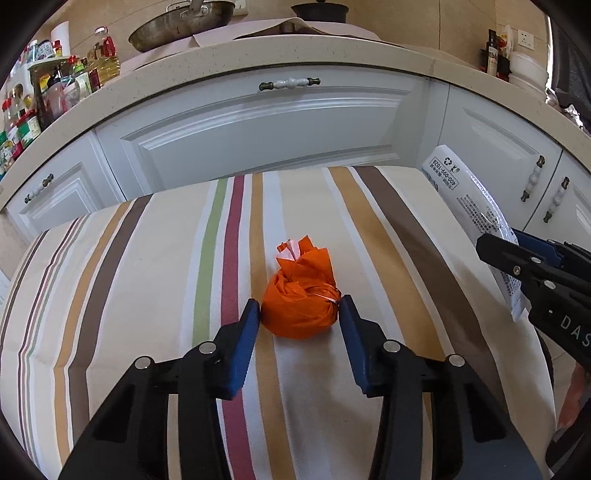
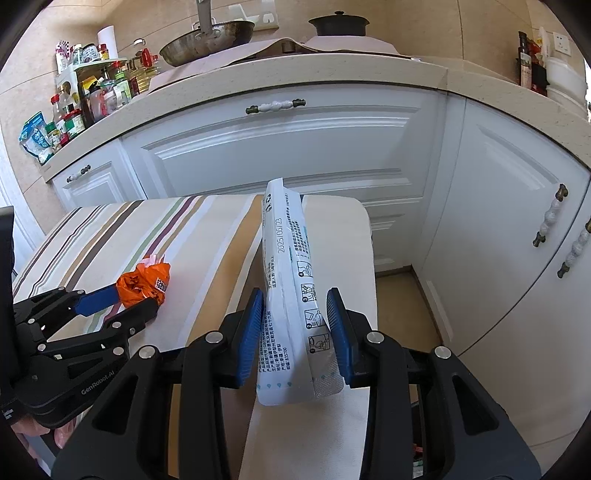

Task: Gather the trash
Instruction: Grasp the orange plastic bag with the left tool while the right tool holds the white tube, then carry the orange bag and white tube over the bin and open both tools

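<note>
A crumpled orange wrapper ball (image 1: 301, 295) lies on the striped tablecloth (image 1: 147, 258). My left gripper (image 1: 299, 310) is shut on it, a blue pad pressing each side. The right wrist view shows the same grip from the side, with the orange wrapper (image 2: 144, 280) between the left gripper's (image 2: 133, 297) fingers. My right gripper (image 2: 295, 317) is shut on a long white printed packet (image 2: 288, 266), holding it on edge above the table's right part. From the left wrist view that packet (image 1: 469, 195) and the right gripper (image 1: 517, 254) appear at the right edge.
White kitchen cabinets (image 1: 266, 129) stand just behind the table under a beige countertop (image 2: 332, 74). On it are a wok (image 1: 181, 22), a dark pot (image 2: 338, 24) and several bottles and jars (image 1: 55, 85) at the left. Bare floor (image 2: 399, 295) shows right of the table.
</note>
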The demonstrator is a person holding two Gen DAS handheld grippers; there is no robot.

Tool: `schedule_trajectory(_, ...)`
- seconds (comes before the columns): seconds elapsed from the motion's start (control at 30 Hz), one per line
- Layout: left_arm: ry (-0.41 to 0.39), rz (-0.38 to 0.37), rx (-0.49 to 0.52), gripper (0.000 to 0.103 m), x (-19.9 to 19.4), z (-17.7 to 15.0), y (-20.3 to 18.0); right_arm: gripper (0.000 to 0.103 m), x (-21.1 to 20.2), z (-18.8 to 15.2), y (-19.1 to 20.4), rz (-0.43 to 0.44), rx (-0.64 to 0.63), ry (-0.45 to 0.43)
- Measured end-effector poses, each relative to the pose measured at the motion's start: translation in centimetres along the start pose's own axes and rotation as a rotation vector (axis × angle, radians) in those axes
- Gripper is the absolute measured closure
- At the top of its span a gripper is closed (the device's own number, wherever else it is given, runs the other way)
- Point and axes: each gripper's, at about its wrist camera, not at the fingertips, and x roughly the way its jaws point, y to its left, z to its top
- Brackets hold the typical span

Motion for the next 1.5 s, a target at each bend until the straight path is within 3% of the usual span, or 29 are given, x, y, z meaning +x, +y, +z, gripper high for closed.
schedule_trajectory(0.47,-0.061,0.014,0.032,0.061,-1.6,-0.4,-0.4,0.069,-1.0,0.0,0.5,0.0,-0.004,-0.011)
schedule_trajectory(0.8,-0.091,0.029,-0.009,0.061,-4.3,-1.3,1.0,0.069,-3.8,-0.6,2.4,0.007,-0.018,-0.034)
schedule_trajectory(1.5,-0.169,0.051,-0.083,0.061,-13.7,-7.5,3.4,0.069,-13.1,-7.7,7.1,0.028,-0.033,-0.079)
